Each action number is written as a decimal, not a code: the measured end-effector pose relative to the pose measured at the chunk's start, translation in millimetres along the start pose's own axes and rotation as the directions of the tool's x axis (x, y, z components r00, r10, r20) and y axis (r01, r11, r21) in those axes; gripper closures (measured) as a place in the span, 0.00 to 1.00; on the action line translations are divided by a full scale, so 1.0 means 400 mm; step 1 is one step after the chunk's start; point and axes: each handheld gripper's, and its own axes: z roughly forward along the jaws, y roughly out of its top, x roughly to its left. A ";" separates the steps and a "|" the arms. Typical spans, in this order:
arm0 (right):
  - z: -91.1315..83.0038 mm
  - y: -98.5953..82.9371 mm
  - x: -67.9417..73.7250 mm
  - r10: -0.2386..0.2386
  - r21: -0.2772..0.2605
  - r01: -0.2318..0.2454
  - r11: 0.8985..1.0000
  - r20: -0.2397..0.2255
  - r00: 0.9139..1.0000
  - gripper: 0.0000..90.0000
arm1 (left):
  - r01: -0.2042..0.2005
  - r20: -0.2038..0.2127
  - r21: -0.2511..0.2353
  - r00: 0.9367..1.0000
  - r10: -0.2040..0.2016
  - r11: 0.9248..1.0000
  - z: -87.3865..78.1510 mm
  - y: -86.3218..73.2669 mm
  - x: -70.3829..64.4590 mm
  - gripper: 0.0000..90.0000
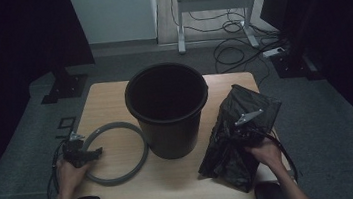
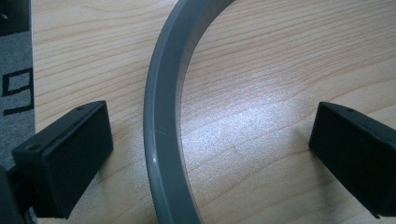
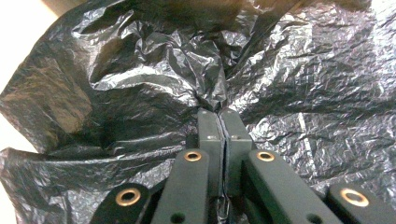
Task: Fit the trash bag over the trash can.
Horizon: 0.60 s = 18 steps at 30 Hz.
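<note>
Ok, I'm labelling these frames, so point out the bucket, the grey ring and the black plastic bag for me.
bucket (image 1: 169,118): high view, on its outer front wall.
grey ring (image 2: 161,121): left gripper view, on the ring's flat top face.
black plastic bag (image 3: 116,88): right gripper view, on crumpled film left of the jaws.

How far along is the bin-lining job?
Early. Done: nothing in the black bin, which stands unlined. In hand: right gripper is shut on the black bag; left gripper is open, straddling the grey ring lying on the table. Left, probably: bag in, ring on.
</note>
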 end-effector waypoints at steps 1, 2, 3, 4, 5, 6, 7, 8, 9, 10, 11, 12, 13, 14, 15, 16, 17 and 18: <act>-0.002 0.007 -0.008 0.005 -0.002 -0.005 1.000 0.006 1.000 0.98 | 0.001 0.000 -0.002 1.000 -0.001 1.000 0.000 0.000 0.000 0.00; -0.003 0.012 -0.013 0.008 -0.002 -0.008 1.000 0.012 1.000 0.98 | 0.001 0.000 -0.002 1.000 -0.001 1.000 0.000 0.000 0.000 0.00; -0.005 0.017 -0.019 0.007 0.000 -0.007 1.000 0.022 1.000 0.98 | 0.001 0.000 -0.002 1.000 -0.001 1.000 0.000 0.000 0.000 0.00; -0.006 0.023 -0.025 0.008 0.004 -0.008 1.000 0.032 0.999 0.98 | 0.001 0.000 -0.002 1.000 -0.001 1.000 0.000 0.000 0.000 0.00; -0.007 0.029 -0.032 0.007 0.005 -0.007 1.000 0.041 0.999 0.98 | 0.001 0.000 -0.002 1.000 -0.001 1.000 0.000 0.000 0.000 0.00; -0.008 0.035 -0.038 0.011 0.001 -0.011 1.000 0.047 0.999 0.98 | 0.000 0.000 -0.002 1.000 0.000 1.000 0.000 0.000 0.000 0.00; -0.010 0.041 -0.044 0.015 0.000 -0.015 1.000 0.054 0.998 0.98 | 0.001 0.000 -0.002 1.000 -0.001 1.000 0.000 0.000 0.000 0.00; -0.013 0.055 -0.056 0.019 -0.002 -0.019 1.000 0.067 0.998 0.98 | 0.000 0.000 -0.002 1.000 0.000 1.000 0.000 0.000 0.000 0.00; -0.013 0.055 -0.056 0.019 -0.002 -0.019 1.000 0.067 0.998 0.98 | 0.001 0.000 -0.002 1.000 -0.001 1.000 0.000 0.000 0.000 0.00; -0.014 0.059 -0.060 0.021 -0.003 -0.020 1.000 0.071 0.997 0.98 | 0.000 0.000 -0.002 1.000 0.000 1.000 0.000 0.000 0.000 0.00; -0.018 0.071 -0.069 0.029 -0.007 -0.029 1.000 0.080 0.996 0.98 | 0.001 0.000 -0.002 1.000 -0.001 1.000 0.000 0.000 0.000 0.00; -0.018 0.071 -0.069 0.029 -0.007 -0.029 1.000 0.080 0.996 0.98 | 0.001 0.000 -0.002 1.000 -0.001 1.000 0.000 0.000 0.000 0.00; -0.020 0.077 -0.074 0.034 -0.009 -0.034 0.999 0.084 0.996 0.98 | 0.001 0.000 -0.002 1.000 -0.001 1.000 0.000 0.000 0.000 0.00; -0.023 0.085 -0.080 0.039 -0.012 -0.038 0.999 0.090 0.995 0.98 | 0.001 0.000 -0.002 1.000 -0.001 1.000 0.000 0.000 0.000 0.00; -0.025 0.091 -0.084 0.042 -0.013 -0.041 0.999 0.094 0.995 0.98 | 0.000 0.000 -0.002 1.000 0.000 1.000 0.000 0.000 0.000 0.00; -0.026 0.095 -0.087 0.047 -0.015 -0.046 0.999 0.096 0.994 0.98 | 0.001 0.000 -0.002 1.000 -0.001 1.000 0.000 0.000 0.000 0.00; -0.028 0.101 -0.092 0.050 -0.014 -0.049 0.999 0.099 0.994 0.98 | 0.001 0.000 -0.002 1.000 -0.001 1.000 0.000 0.000 0.000 0.00; -0.029 0.107 -0.096 0.051 -0.012 -0.050 0.999 0.105 0.993 0.98 | 0.001 0.000 -0.002 1.000 -0.001 1.000 0.000 0.000 0.000 0.00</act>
